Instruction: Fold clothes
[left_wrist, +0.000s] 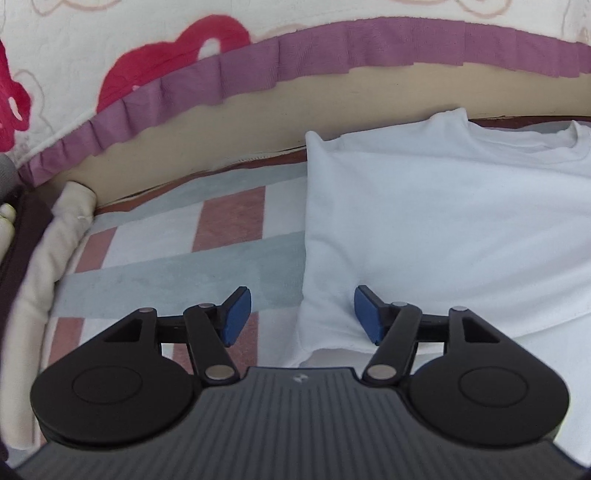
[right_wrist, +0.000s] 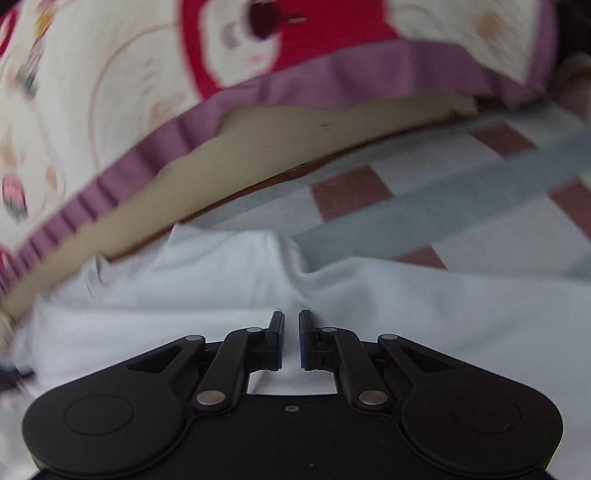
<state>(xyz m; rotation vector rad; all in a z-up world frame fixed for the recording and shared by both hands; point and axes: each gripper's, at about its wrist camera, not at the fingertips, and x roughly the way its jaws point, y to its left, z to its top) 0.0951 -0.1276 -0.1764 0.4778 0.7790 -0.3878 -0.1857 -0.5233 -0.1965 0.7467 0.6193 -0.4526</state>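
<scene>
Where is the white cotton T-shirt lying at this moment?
The white cotton T-shirt lies on the checked pink, grey and white blanket, right of centre in the left wrist view, its collar toward the beige wall.

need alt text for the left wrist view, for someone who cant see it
The left gripper is open, its blue-padded fingers straddling the left edge of a white cotton t-shirt lying on a checked pink, grey and white blanket. Behind runs a cream quilt with a purple ruffled border.
</scene>
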